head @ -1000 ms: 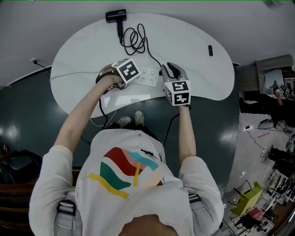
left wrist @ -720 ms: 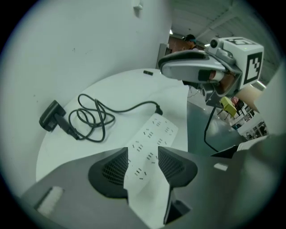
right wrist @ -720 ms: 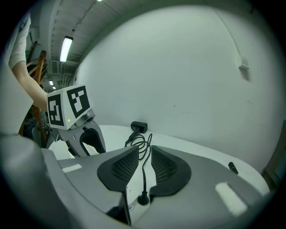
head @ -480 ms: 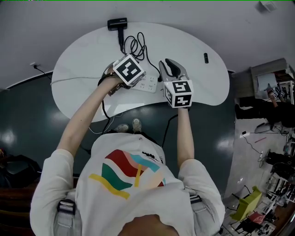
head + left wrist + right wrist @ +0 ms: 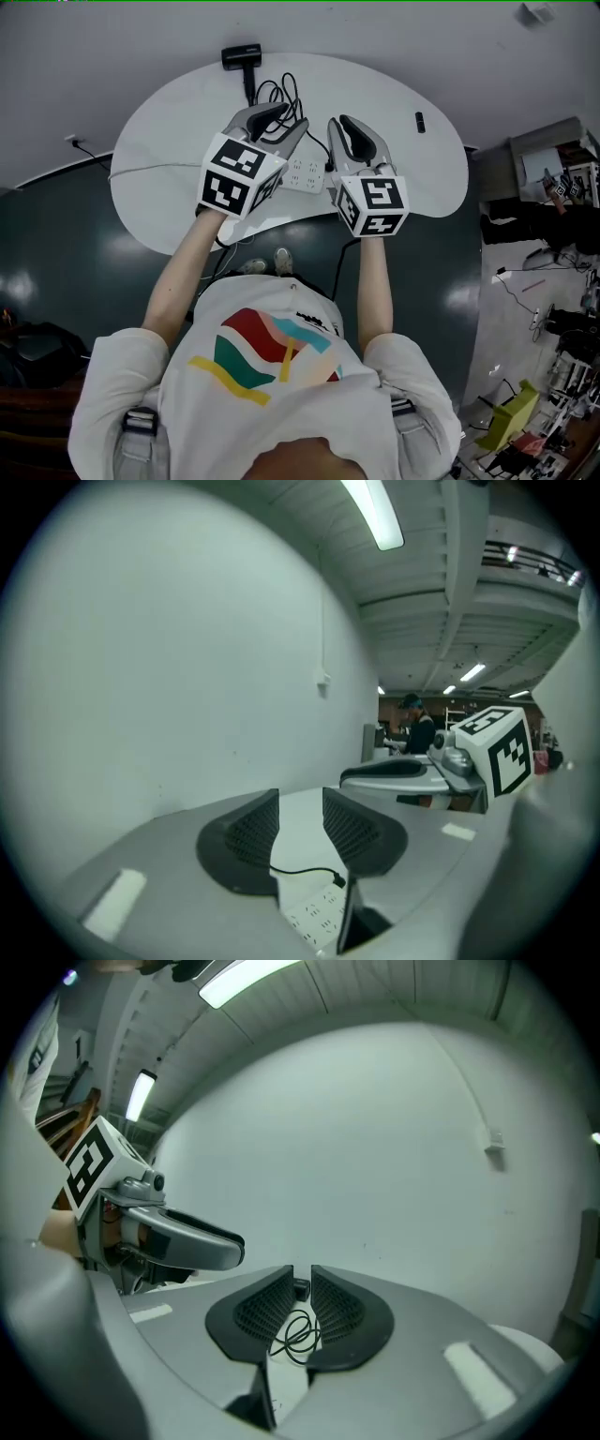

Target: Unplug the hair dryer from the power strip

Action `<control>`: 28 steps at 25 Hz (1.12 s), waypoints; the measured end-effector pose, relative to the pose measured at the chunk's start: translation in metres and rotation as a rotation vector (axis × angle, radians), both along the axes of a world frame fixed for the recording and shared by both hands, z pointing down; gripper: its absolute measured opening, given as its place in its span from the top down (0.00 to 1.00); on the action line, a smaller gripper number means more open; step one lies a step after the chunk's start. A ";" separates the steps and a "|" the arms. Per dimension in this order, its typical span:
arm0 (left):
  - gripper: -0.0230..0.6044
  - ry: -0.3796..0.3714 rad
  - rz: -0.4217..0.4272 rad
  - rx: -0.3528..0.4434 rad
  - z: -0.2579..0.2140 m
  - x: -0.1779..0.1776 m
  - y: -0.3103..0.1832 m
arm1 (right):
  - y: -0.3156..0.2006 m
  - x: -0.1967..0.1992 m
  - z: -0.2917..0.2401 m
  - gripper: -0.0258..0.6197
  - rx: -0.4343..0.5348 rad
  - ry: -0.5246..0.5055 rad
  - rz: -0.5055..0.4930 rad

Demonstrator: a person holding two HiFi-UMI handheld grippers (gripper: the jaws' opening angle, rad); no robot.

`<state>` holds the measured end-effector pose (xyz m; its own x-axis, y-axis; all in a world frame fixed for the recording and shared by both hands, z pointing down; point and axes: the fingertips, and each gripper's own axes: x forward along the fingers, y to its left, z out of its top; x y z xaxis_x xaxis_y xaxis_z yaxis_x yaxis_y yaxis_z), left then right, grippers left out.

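The black hair dryer [image 5: 242, 56] lies at the far edge of the white oval table [image 5: 169, 141], its black cord [image 5: 277, 92] coiled beside it. The white power strip [image 5: 302, 174] lies nearer me, under both raised grippers. My left gripper [image 5: 281, 120] is held up off the table, its jaws closing with nothing between them. Through its gap in the left gripper view [image 5: 300, 799] I see the power strip [image 5: 314, 913] and a black plug [image 5: 339, 881] at its far end; whether it is in a socket I cannot tell. My right gripper [image 5: 354, 131] is also lifted, jaws closing and empty; its own view [image 5: 302, 1274] shows the dryer [image 5: 300, 1288] and cord [image 5: 298, 1330].
A small black object [image 5: 419, 120] lies on the table's right side. A thin white cable [image 5: 141, 170] crosses the table's left part. Beyond the table is a bare wall; cluttered benches [image 5: 562, 178] stand at the right. A person [image 5: 412, 726] stands far off.
Both grippers have risen from the power strip toward the camera. The left one tipped from pointing down at the strip to pointing nearly level. The strip and dryer stayed put.
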<state>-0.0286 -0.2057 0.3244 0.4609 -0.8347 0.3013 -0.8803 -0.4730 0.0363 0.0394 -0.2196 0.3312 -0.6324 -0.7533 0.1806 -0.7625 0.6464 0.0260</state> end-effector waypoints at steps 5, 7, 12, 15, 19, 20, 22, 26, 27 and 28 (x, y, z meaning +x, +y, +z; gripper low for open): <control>0.84 0.115 -0.091 0.155 -0.040 -0.017 0.026 | 0.022 0.000 -0.038 0.89 0.062 -0.112 0.036; 0.95 0.142 -0.128 0.254 -0.056 -0.026 0.039 | 0.033 -0.003 -0.049 0.91 0.097 -0.124 0.038; 0.96 0.177 -0.220 0.399 -0.076 -0.048 0.070 | 0.058 -0.006 -0.058 0.94 0.144 -0.116 0.057; 0.96 0.138 -0.244 0.408 -0.075 -0.053 0.081 | 0.068 -0.003 -0.065 0.94 0.176 -0.119 0.090; 0.96 0.102 -0.259 0.403 -0.065 -0.056 0.095 | 0.084 -0.001 -0.058 0.94 0.192 -0.106 0.132; 0.96 0.093 -0.262 0.398 -0.062 -0.057 0.097 | 0.086 -0.001 -0.054 0.94 0.187 -0.099 0.134; 0.96 0.083 -0.265 0.379 -0.057 -0.058 0.097 | 0.088 -0.002 -0.047 0.94 0.170 -0.085 0.134; 0.96 0.085 -0.267 0.368 -0.056 -0.061 0.093 | 0.089 -0.002 -0.039 0.94 0.149 -0.079 0.139; 0.96 0.085 -0.268 0.368 -0.056 -0.063 0.092 | 0.089 -0.002 -0.038 0.94 0.147 -0.077 0.142; 0.96 0.084 -0.269 0.367 -0.057 -0.064 0.092 | 0.089 -0.001 -0.038 0.94 0.146 -0.075 0.145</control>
<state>-0.0923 -0.1140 0.2677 0.2236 -0.9724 -0.0661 -0.9747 -0.2231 -0.0144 0.0386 -0.1309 0.2937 -0.5235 -0.8518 0.0197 -0.8504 0.5237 0.0505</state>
